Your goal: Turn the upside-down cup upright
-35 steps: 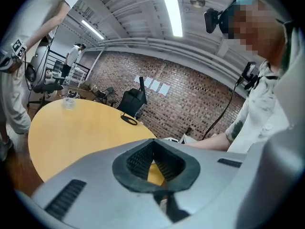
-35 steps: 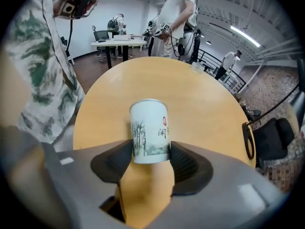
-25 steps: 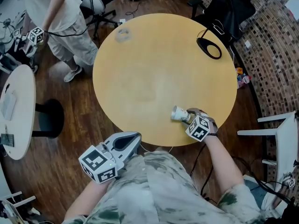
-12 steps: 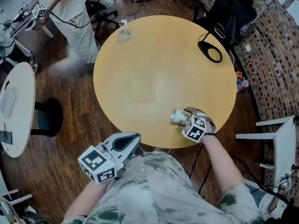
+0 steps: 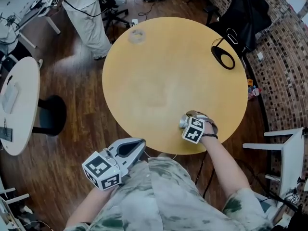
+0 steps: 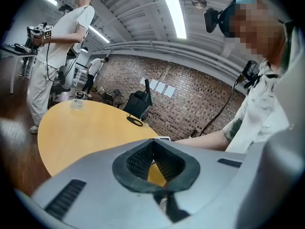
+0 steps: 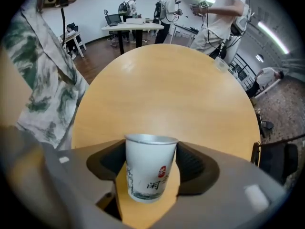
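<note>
Cup (image 7: 148,168) between pads of right tongs (image 7: 151,149), wide rim end toward top of right gripper view, print right way up. Tongs about half open and closing; pads just beside rim end, no squeeze seen.

Head view: cup (image 5: 183,122) near near-right edge of round worktop (image 5: 168,76), mostly under marker cube.

Left tongs (image 5: 142,142) closed, empty, just off near edge.

Worktop middle bare. Small clear object (image 5: 136,36) by far-left edge, black loop (image 5: 223,57) by far-right edge, both well apart from cup.
</note>
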`<action>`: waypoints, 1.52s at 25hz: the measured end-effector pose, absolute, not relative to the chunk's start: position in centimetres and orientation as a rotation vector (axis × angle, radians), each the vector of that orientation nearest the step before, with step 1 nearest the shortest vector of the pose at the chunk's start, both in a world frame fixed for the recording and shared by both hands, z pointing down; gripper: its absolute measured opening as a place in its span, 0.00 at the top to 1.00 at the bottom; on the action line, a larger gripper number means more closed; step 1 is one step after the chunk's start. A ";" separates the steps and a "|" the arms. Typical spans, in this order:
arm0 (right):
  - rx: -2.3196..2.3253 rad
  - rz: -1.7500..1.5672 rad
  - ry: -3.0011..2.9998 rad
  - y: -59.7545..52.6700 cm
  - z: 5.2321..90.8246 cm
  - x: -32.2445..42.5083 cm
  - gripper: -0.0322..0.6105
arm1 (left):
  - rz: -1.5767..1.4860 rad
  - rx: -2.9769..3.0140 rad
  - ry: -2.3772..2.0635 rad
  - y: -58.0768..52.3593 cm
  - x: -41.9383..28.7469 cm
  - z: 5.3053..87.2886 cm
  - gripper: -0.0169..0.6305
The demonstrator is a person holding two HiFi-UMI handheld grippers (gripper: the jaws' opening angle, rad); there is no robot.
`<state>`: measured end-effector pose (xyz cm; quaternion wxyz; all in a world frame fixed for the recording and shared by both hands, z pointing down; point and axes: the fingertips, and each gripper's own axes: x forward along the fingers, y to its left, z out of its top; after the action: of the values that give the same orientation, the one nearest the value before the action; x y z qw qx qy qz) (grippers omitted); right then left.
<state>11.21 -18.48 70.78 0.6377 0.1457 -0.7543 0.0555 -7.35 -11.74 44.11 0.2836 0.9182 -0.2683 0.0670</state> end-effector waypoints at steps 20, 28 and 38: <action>1.215 0.203 -2.450 -22.5 63.8 12.0 0.47 | 0.303 2.485 -0.677 -11.2 -5.4 43.8 0.98; 1.296 0.194 -2.490 -20.8 64.6 13.9 0.45 | 0.326 2.531 -0.654 -11.0 -2.8 42.4 0.98; 1.203 0.201 -2.479 -19.1 65.9 15.2 0.42 | 0.345 2.541 -0.658 -8.2 1.5 41.4 0.98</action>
<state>15.16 -19.13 65.91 0.1884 0.4277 -0.8812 0.0713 1.47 -8.21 41.36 0.2446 0.9307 -0.2411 0.1263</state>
